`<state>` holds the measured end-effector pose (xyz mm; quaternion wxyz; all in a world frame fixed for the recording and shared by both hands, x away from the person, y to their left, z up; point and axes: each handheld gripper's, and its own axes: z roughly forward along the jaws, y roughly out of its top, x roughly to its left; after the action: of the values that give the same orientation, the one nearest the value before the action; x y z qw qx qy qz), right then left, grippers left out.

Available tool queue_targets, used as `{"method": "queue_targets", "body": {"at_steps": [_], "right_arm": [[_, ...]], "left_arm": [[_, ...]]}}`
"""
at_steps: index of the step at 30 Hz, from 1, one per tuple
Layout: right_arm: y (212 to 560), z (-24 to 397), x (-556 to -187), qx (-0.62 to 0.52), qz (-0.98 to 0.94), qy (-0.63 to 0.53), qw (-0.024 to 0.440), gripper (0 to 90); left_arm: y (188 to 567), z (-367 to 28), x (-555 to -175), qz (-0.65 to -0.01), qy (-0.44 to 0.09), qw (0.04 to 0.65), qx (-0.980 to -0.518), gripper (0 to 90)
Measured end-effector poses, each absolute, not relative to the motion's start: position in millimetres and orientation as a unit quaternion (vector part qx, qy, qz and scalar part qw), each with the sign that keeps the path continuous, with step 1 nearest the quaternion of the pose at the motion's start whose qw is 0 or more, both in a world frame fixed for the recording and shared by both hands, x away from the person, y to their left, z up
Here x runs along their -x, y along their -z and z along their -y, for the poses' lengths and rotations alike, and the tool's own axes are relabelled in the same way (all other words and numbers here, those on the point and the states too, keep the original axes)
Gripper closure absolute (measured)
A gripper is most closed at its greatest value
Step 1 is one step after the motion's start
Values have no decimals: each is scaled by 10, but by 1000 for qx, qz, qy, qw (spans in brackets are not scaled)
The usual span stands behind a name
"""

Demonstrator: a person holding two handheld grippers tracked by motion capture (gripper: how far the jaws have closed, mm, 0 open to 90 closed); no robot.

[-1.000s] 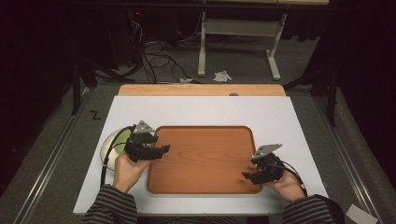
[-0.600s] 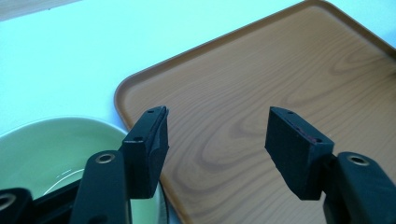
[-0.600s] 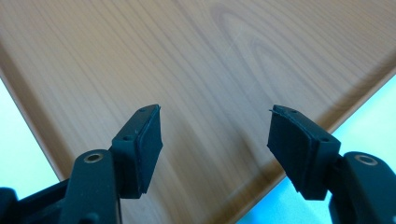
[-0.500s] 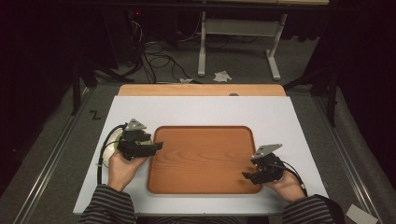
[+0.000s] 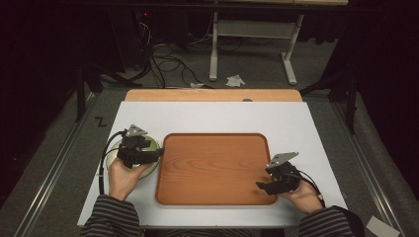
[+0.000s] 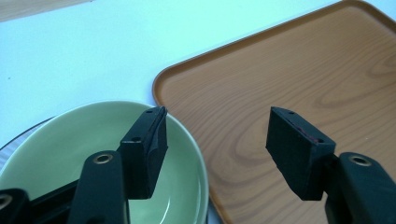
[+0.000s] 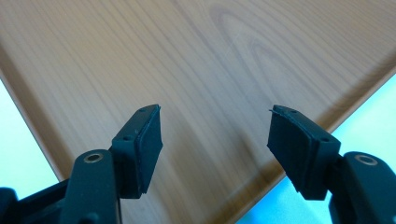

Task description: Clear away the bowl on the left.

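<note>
Left gripper view looks along the left gripper (image 6: 215, 140), whose jaws are released, spread wide with nothing between them. One jaw hangs over the inside of the green bowl (image 6: 60, 144); the other is out past the bowl's rim, above the wooden tray (image 6: 289, 70). The rim passes beneath the gap, so the claw appears lined up to pinch the bowl's wall on the tray side. Whether either jaw already touches the glaze cannot be told.

The bowl seems to rest on a pale plate or mat whose edge peeks out on its far side from the tray, and its rim lies just beside the tray's raised lip.

Risks from here, as I judge them: a glazed, sloping wall gives little bite, so a shallow pinch could slide off as the bowl rises. Held by one side only, it may tip and swing. Carried low, its foot could catch the tray's lip and jolt loose. The piece underneath might drag along.

From the high view, the right gripper (image 5: 271, 180) is well apart from the left one, jaws likewise spread and empty, poised over the tray's near corner. Closing on that lip could shift the tray toward the bowl.
</note>
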<state>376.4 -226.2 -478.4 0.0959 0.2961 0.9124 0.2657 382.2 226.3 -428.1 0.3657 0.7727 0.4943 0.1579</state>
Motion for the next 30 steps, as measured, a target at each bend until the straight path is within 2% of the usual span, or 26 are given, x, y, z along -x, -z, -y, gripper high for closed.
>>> {"method": "queue_targets", "body": {"at_steps": [17,30], "right_arm": [[4782,2261,-3760,-298,-911,-268,96,366],[4782,2256,-3757,-298,-911,-268,95,366]], "left_arm": [[4303,-2451,-3830,-526,-164,366,-750,381],[4302,-2722,-3819,-561,-192,355,-723,383]]}}
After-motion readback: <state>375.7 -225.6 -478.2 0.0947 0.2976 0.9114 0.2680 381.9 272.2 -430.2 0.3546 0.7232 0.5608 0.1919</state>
